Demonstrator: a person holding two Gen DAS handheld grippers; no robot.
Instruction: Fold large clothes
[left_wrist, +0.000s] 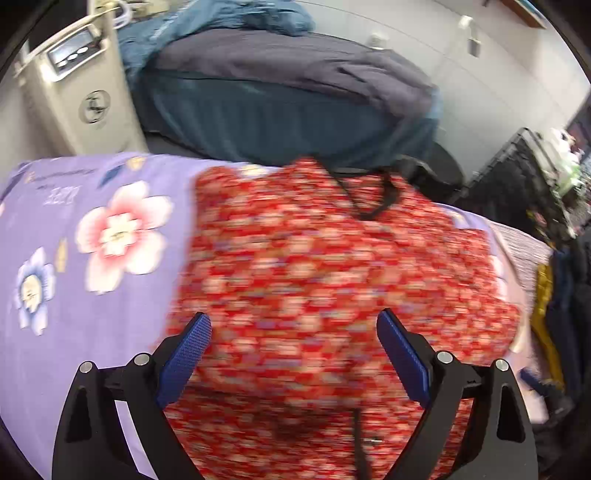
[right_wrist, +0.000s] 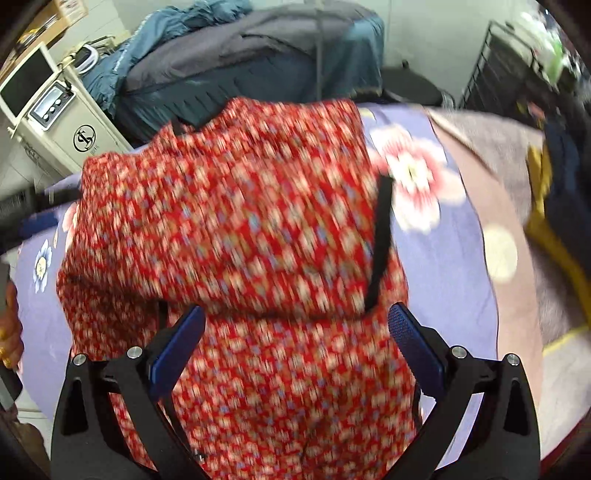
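Note:
A large red garment with a small pale floral print (left_wrist: 314, 266) lies on a purple flowered sheet (left_wrist: 74, 206), partly folded over itself, with a black strap (left_wrist: 384, 199) near its far edge. My left gripper (left_wrist: 293, 328) is open above the garment's near part, blue pads wide apart, holding nothing. In the right wrist view the same garment (right_wrist: 240, 221) lies bunched, a black strap (right_wrist: 380, 240) across it. My right gripper (right_wrist: 295, 325) is open just above the cloth, empty. Both views are motion-blurred.
A bed with dark blue and grey bedding (left_wrist: 288, 85) stands behind the table. A cream machine with a display (left_wrist: 77, 81) is at the back left. A black wire rack (left_wrist: 524, 177) and dark and yellow clothes (right_wrist: 554, 206) are at the right. A person's hand (right_wrist: 9, 332) shows at the left edge.

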